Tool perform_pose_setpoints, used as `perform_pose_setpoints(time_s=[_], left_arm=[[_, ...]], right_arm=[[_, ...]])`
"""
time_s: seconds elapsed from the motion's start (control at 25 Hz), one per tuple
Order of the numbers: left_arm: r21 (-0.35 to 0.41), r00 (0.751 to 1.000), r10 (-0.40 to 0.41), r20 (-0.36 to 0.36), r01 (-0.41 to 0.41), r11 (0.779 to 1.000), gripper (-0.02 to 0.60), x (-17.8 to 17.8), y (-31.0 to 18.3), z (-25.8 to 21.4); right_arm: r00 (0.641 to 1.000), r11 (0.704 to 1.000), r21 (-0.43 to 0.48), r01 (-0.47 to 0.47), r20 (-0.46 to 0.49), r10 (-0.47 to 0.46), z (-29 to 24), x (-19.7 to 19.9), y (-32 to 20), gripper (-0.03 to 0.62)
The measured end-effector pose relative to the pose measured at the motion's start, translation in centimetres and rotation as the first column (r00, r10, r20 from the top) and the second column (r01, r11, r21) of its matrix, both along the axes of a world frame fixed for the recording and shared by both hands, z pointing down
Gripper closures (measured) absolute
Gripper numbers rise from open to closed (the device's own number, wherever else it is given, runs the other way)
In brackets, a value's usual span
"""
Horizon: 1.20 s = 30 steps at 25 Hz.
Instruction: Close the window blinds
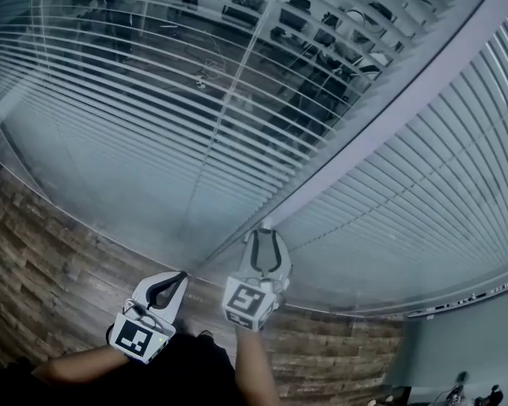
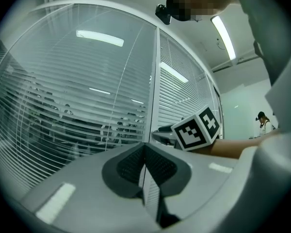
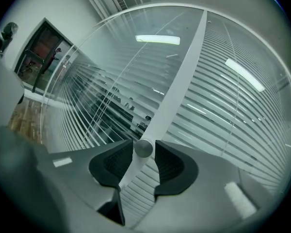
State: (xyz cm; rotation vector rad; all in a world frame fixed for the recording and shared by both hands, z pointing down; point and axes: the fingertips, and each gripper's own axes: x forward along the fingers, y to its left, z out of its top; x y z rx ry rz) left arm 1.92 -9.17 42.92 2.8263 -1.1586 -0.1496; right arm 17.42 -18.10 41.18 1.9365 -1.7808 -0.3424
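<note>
Starting well left of the window post (image 1: 389,117): left blind (image 1: 135,100), tilted open enough to show the room beyond through the gaps, so plenty left to close there. Spotting a thin wand or cord (image 1: 235,108) hanging down across those slats, untouched. Coming in nearer the post, low down: left tongs (image 1: 181,276), clenched tip to tip on nothing at all, parked above the wooden floor (image 1: 42,260). Reads as the spare hand, kept low and out of the way. Now right at the foot of the post: right tongs (image 1: 267,237), raised and aimed up along it. Flanking a round grey knob (image 3: 143,148) there, pads released, just beside it on either side and not biting as far as can be made out. Probably the tip of the tilt control, hence the head-on approach, pads square to it for a twist or a pull. Can't confirm the blind served by it. Moving right of the post: right blind (image 1: 440,218), slats angled far nearer to shut, almost nothing visible through them. Judging the job roughly half done, with the left side waiting. Worth watching for a slip off so small and smooth a knob, and for a snag against the post so close behind.
</note>
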Motion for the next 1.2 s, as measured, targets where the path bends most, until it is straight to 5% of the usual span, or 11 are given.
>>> perform_pose_setpoints(time_s=[0.16,0.28,0.36,0.44,0.52,0.72,0.8,0.88,1.0,1.08,1.2], left_arm=[[-0.007,1.000,0.010,-0.003,-0.010,1.000,0.580,-0.1,0.1,0.1],[-0.005,1.000,0.007,-0.012,-0.007,1.000,0.580,-0.3,0.2,0.1],[-0.014,1.000,0.005,-0.008,-0.005,1.000,0.580,-0.5,0.2,0.3],[-0.025,1.000,0.002,0.003,-0.002,1.000,0.580,-0.9,0.2,0.8],[-0.029,1.000,-0.005,0.009,0.005,1.000,0.580,-1.3,0.3,1.1],[-0.024,1.000,-0.015,-0.001,0.015,1.000,0.581,-1.8,0.0,1.0],[-0.017,1.000,-0.019,-0.009,0.019,1.000,0.581,-1.8,0.0,0.9],[-0.013,1.000,-0.025,-0.007,0.025,1.000,0.580,-1.9,0.0,0.8],[-0.018,1.000,-0.031,-0.005,0.031,0.999,0.580,-2.0,-0.2,1.1],[-0.019,1.000,-0.024,-0.009,0.024,1.000,0.580,-1.8,-0.1,1.2],[-0.027,1.000,-0.015,-0.009,0.015,1.000,0.580,-1.2,0.2,1.1]], right_arm=[[1.000,1.000,-0.012,-0.016,-0.009,0.016,0.2,0.3,-0.4,0.467],[0.981,1.000,0.016,-0.009,0.193,0.006,0.1,0.6,-0.3,0.471],[0.909,0.999,0.052,-0.016,0.417,-0.007,0.1,1.0,-0.3,0.473],[0.762,0.996,0.084,-0.037,0.647,-0.026,0.0,1.6,-0.2,0.476],[0.644,0.993,0.099,-0.059,0.764,-0.038,0.0,1.8,-0.1,0.476],[0.552,0.988,0.135,-0.077,0.831,-0.071,0.0,1.8,-0.4,0.470],[0.601,0.990,0.131,-0.056,0.796,-0.072,0.0,1.7,-0.4,0.467],[0.730,0.992,0.124,-0.029,0.680,-0.063,-0.3,1.6,-0.1,0.467],[0.929,0.996,0.092,0.012,0.366,-0.045,-0.4,1.0,0.5,0.456],[0.986,0.998,0.028,0.050,0.161,-0.053,0.0,0.3,0.4,0.445],[0.997,0.997,-0.048,0.061,-0.042,-0.063,0.7,-0.1,0.0,0.442]])
